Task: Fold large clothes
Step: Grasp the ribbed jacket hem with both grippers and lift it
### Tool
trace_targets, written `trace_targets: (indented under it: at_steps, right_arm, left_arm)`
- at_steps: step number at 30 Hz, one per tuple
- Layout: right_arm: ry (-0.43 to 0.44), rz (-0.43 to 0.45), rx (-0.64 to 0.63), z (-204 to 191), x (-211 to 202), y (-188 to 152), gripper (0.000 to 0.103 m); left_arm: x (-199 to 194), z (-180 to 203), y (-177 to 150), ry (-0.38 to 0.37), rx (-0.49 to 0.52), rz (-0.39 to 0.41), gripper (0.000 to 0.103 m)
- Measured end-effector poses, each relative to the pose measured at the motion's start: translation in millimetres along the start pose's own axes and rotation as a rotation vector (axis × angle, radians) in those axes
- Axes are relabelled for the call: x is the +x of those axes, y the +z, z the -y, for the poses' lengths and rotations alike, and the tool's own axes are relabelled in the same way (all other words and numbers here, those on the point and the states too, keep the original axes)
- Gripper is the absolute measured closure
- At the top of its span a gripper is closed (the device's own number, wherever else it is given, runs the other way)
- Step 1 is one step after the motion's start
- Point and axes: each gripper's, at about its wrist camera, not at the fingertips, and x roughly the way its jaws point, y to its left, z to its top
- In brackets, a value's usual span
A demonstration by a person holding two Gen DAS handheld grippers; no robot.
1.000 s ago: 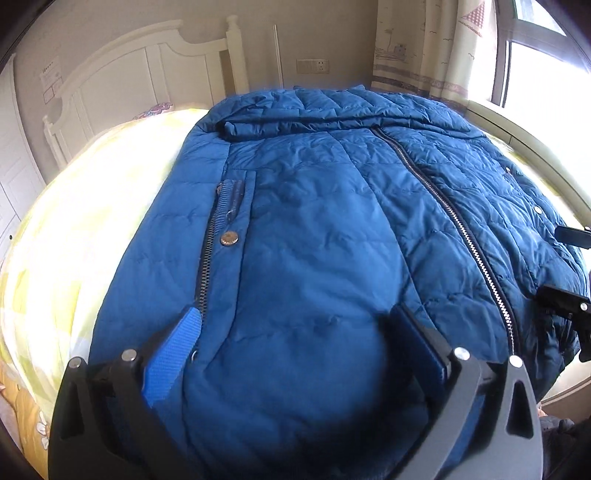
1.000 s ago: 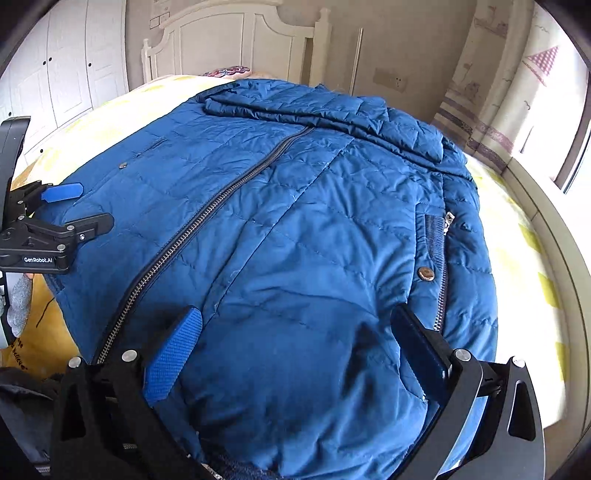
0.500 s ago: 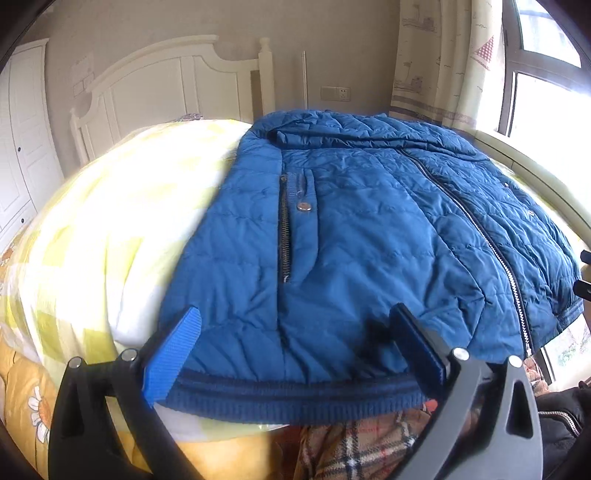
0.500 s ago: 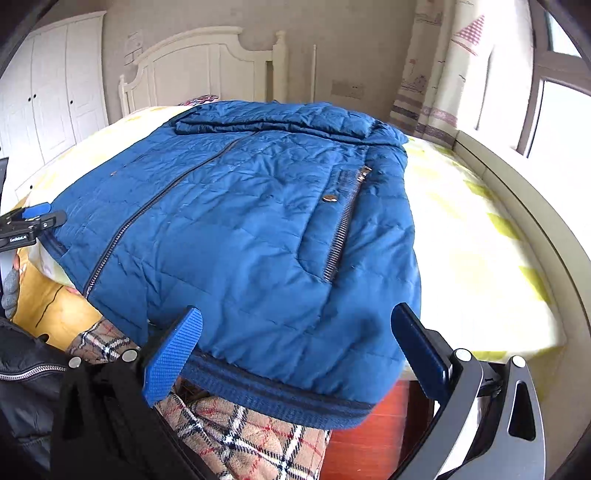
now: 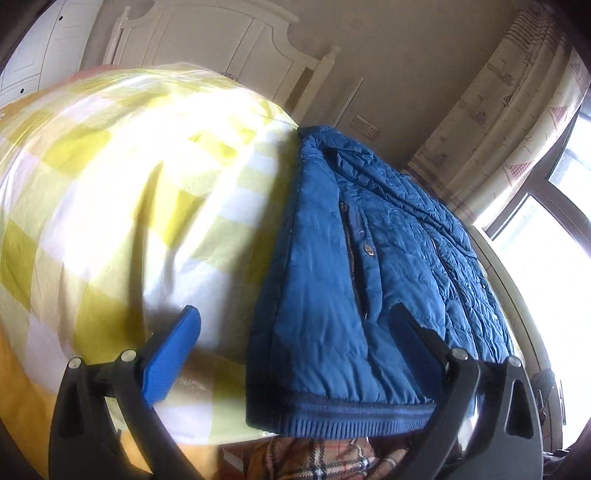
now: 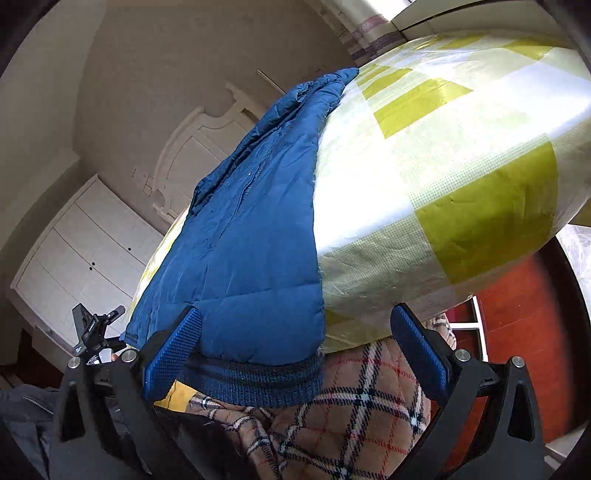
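Blue quilted jacket (image 5: 369,280) lies flat on the bed, front up, on the yellow-and-white checked sheet (image 5: 122,173). Its ribbed hem (image 5: 343,413) hangs over the bed's near edge. I read both cams tilted, so the horizon is skewed.

Left gripper (image 5: 295,354): jaws wide apart, nothing between the pads. Its left blue pad (image 5: 171,356) sits over bare sheet; the other finger overlaps the jacket's lower corner in the view (contact I cannot confirm). Pocket zip and snap button (image 5: 368,251) visible above it.

Right gripper (image 6: 295,354): also spread wide, holding nothing. Its left pad (image 6: 173,354) is just at the hem band (image 6: 255,380); touching or not, I cannot tell. The right pad (image 6: 421,350) is off the jacket, in front of the sheet's edge.

Below the hem in both views I see plaid fabric (image 6: 351,417). Right cam catches the left gripper small at far left (image 6: 98,328), beside the jacket's other side. White headboard (image 5: 221,33) and wardrobe (image 6: 85,251) behind; curtain (image 5: 506,122) by the window.
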Motion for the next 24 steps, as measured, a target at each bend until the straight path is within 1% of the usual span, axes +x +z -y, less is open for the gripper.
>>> trace_targets:
  at_steps: [1, 3, 4, 5, 6, 7, 8, 10, 12, 15, 16, 17, 18, 19, 20, 21, 22, 23, 24]
  right_arm:
    - [0.035, -0.007, -0.012, -3, 5, 0, 0.005]
    - [0.068, -0.021, -0.055, -14, 14, -2, 0.011]
    - [0.086, -0.028, -0.075, -20, 17, -3, 0.024]
    - [0.093, -0.031, -0.090, -26, 19, -5, 0.026]
    - [0.090, -0.028, -0.104, -31, 18, -7, 0.026]
    - [0.099, -0.024, -0.111, -33, 15, -8, 0.028]
    - [0.111, -0.015, -0.108, -33, 8, -12, 0.033]
    - [0.137, 0.010, -0.092, -34, -6, -15, 0.039]
    - [0.174, 0.038, -0.089, -38, -15, -9, 0.040]
    - [0.198, 0.062, -0.108, -49, -19, -2, 0.040]
    - [0.201, 0.068, -0.108, -51, -16, 1, 0.040]
    - [0.186, 0.067, -0.104, -52, -12, 5, 0.040]
    - [0.164, 0.060, -0.102, -50, -8, 7, 0.040]
    - [0.166, 0.064, -0.109, -52, -4, 9, 0.040]
    - [0.162, 0.071, -0.110, -52, -3, 10, 0.041]
    - [0.157, 0.077, -0.109, -53, -3, 11, 0.042]
    - [0.152, 0.089, -0.118, -56, -4, 11, 0.049]
    - [0.144, 0.100, -0.134, -61, -6, 11, 0.057]
    - [0.124, 0.102, -0.153, -65, -9, 10, 0.060]
  left_arm:
    - [2, 4, -1, -0.015, 0.010, -0.009, 0.003]
    - [6, 13, -3, -0.049, 0.032, -0.029, 0.004]
    - [9, 18, -5, -0.065, 0.040, -0.041, 0.007]
    - [9, 22, -6, -0.062, 0.048, -0.045, 0.009]
    - [9, 25, -8, -0.053, 0.058, -0.043, 0.013]
    - [8, 26, -10, -0.049, 0.059, -0.043, 0.016]
    - [6, 23, -11, -0.047, 0.048, -0.043, 0.024]
    - [2, 14, -11, -0.053, 0.009, -0.046, 0.040]
    - [-1, 8, -11, -0.067, -0.017, -0.053, 0.045]
    - [-2, 3, -12, -0.088, -0.035, -0.064, 0.045]
    - [-1, 2, -13, -0.092, -0.042, -0.065, 0.043]
    - [0, 1, -13, -0.099, -0.050, -0.059, 0.039]
    - [0, 2, -13, -0.119, -0.061, -0.052, 0.029]
    - [0, 5, -14, -0.127, -0.065, -0.048, 0.020]
    - [1, 10, -14, -0.120, -0.056, -0.048, 0.017]
    - [3, 17, -14, -0.092, -0.031, -0.051, 0.015]
    - [6, 26, -15, -0.055, 0.006, -0.058, 0.017]
    - [8, 32, -17, -0.029, 0.038, -0.065, 0.023]
    - [9, 35, -19, -0.013, 0.052, -0.072, 0.041]
